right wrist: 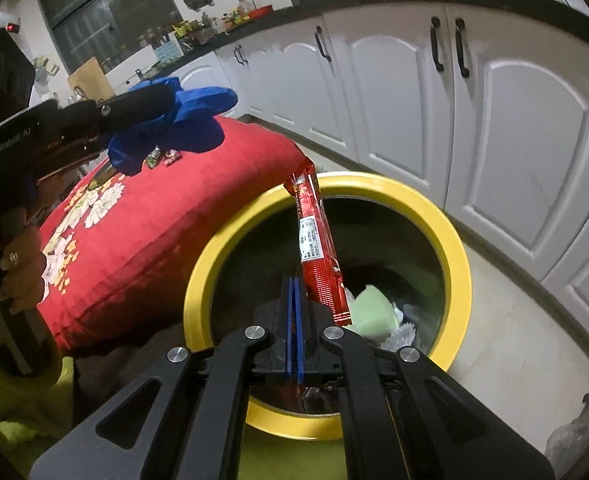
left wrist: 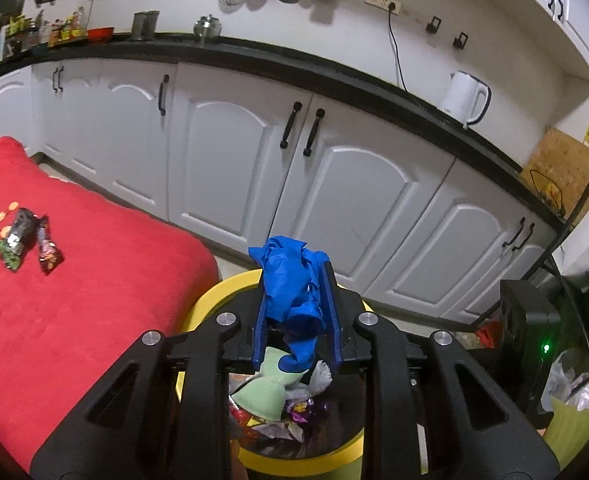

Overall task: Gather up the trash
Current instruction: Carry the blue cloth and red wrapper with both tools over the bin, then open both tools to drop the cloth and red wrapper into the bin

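Observation:
My left gripper is shut on a crumpled blue glove and holds it over the yellow-rimmed trash bin. In the right wrist view the same glove hangs from that gripper above the red cloth. My right gripper is shut on a long red snack wrapper, which sticks up over the bin's yellow rim. Inside the bin lie a pale green item and other wrappers. Two small snack wrappers rest on the red cloth.
The red flowered cloth covers a surface to the left of the bin. White cabinets under a black counter run behind, with a white kettle on top. A black rack stands at right. A hand grips the left tool.

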### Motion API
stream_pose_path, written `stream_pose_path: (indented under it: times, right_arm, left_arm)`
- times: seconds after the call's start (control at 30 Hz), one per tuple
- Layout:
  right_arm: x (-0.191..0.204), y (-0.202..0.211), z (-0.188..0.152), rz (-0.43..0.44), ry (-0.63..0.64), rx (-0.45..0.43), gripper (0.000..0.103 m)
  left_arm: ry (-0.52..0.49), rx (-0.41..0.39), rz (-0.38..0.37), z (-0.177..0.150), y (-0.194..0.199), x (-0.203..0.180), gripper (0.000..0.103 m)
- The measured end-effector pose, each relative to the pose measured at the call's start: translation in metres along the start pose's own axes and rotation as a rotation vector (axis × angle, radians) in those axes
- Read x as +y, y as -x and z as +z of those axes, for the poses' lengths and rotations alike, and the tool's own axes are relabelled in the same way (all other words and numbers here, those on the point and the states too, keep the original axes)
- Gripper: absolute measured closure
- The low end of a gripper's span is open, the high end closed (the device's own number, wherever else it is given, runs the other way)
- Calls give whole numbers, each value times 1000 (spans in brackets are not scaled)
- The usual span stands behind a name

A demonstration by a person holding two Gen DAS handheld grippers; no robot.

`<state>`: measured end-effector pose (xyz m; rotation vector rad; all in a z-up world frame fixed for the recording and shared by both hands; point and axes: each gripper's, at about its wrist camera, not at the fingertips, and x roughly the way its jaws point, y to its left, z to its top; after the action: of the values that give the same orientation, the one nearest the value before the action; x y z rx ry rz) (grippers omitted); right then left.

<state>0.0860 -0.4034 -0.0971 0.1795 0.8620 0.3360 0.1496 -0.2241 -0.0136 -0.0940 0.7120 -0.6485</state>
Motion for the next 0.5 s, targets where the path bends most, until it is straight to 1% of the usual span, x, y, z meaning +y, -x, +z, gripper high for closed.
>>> stream_pose_path:
  times: [0.13, 0.2, 0.23, 0.27, 0.3, 0.33, 0.37, 0.4, 0.47, 0.5]
  right_arm:
    - [-7, -6, -6, 5, -24, 19, 101]
    - [-9, -9, -8, 5, -30, 30, 98]
    - [-10, -10, -8, 4, -31, 35, 90]
    - [-10, -11, -8, 0, -34, 35, 79]
    - [-11, -10, -9, -2, -36, 32, 75]
    - [-11, -10, -9, -2, -38, 28, 71]
    - [-12, -9, -9, -5, -38, 28, 71]
    - [-12, -9, -8, -6, -39, 28, 71]
    - [-11, -8, -6, -11, -35, 22, 71]
    - [-10, -8, -4, -13, -31, 16, 70]
  left_arm:
    - [-5, 35, 0, -5, -15, -2, 81]
    - [-4, 45, -1, -8, -19, -1, 78]
    - [-1, 50, 2, -9, -20, 0, 70]
    - [2, 53, 3, -9, -22, 1, 64]
    - [5, 55, 5, -10, -22, 2, 62]
    - [10, 55, 7, -10, -23, 3, 57]
    - [15, 54, 9, -11, -23, 5, 50]
    - [19, 54, 13, -11, -23, 7, 47]
    - [26, 42, 31, -12, -21, 11, 37]
    - [30, 34, 41, -12, -19, 15, 35]
